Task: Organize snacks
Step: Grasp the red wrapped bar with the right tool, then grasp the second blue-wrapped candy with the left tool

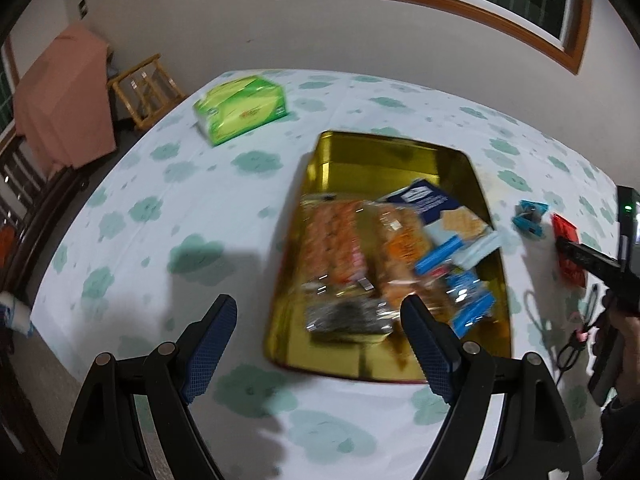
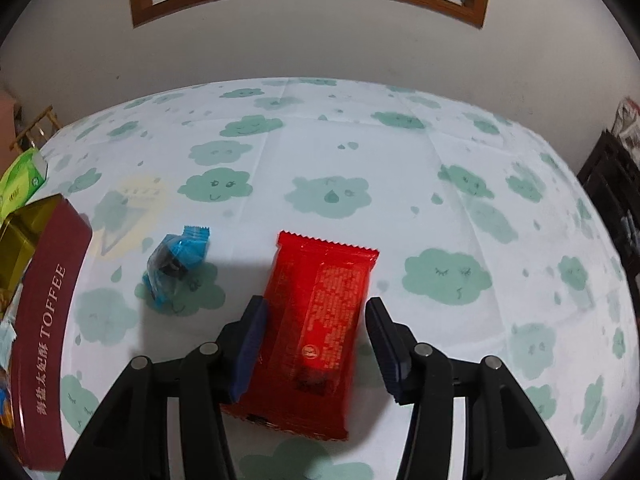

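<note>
A gold tin box [image 1: 400,152] with a dark red outer wall [image 2: 44,312] sits on the table and holds several snack packets [image 1: 384,252]. My left gripper [image 1: 318,308] is open and empty, hovering over the tin's near left edge. A red snack packet [image 2: 320,320] lies flat on the cloth to the right of the tin; it also shows in the left wrist view [image 1: 568,248]. My right gripper [image 2: 314,312] is open with its fingers on either side of the red packet. A small blue wrapped snack [image 2: 176,264] lies left of it, also in the left wrist view [image 1: 530,218].
A green tissue pack [image 1: 242,108] lies at the table's far left. The table has a white cloth with green clouds [image 2: 440,184]. A wooden chair [image 1: 144,88] and pink-covered furniture [image 1: 64,96] stand to the left. Black cables [image 1: 568,340] lie at the right.
</note>
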A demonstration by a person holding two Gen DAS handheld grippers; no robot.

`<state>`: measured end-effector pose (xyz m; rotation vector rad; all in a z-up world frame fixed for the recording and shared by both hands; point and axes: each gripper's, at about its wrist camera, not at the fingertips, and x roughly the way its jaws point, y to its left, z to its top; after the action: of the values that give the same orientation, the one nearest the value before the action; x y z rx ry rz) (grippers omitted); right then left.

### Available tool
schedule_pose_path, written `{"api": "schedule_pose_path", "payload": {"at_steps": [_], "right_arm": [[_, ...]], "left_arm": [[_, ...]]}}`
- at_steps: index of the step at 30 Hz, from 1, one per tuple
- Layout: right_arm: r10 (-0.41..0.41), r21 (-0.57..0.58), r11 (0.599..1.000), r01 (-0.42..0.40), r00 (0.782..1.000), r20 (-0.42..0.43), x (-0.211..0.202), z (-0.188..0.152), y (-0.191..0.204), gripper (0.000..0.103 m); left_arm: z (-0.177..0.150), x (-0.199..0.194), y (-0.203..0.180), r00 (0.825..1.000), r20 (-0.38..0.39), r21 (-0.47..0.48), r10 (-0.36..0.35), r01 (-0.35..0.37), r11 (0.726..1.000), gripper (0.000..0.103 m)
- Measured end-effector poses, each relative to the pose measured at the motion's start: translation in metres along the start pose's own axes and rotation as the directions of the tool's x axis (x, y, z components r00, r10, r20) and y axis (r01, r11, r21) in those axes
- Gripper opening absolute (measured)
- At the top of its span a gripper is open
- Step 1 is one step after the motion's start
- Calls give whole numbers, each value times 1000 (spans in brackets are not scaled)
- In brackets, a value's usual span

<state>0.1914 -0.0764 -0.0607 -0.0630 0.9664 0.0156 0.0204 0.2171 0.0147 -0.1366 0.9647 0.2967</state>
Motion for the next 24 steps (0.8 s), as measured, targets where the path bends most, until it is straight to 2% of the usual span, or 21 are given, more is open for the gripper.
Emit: {"api": "schedule_pose_path", "payload": {"at_steps": [3,6,8,12,19,24], "right_arm": [[-9,2,1000,9,1000,24,0,-3,2,56],[18,0,1000,-18,999,33,-1,-4,-2,54],[37,-14,999,-36,998,41,-3,-5,-6,49],[67,-36,997,-65,996,52,-5,-8,-18,47],[55,-44,998,-52,996,66,-7,-12,-62,47],[31,-61,998,-26,996,79,-6,-11,-96,47]], "left_arm": [[7,-3,-17,1000,10,29,-17,17,999,80],[13,-3,-38,1000,13,74,-27,26,997,80],[17,-1,-54,999,11,106,-39,37,994,80],[22,5,-90,997,-6,163,-80,80,983,80],[26,20,-149,988,-43,232,-149,155,960,80],[33,34,-185,983,-60,259,-171,181,949,80]]}}
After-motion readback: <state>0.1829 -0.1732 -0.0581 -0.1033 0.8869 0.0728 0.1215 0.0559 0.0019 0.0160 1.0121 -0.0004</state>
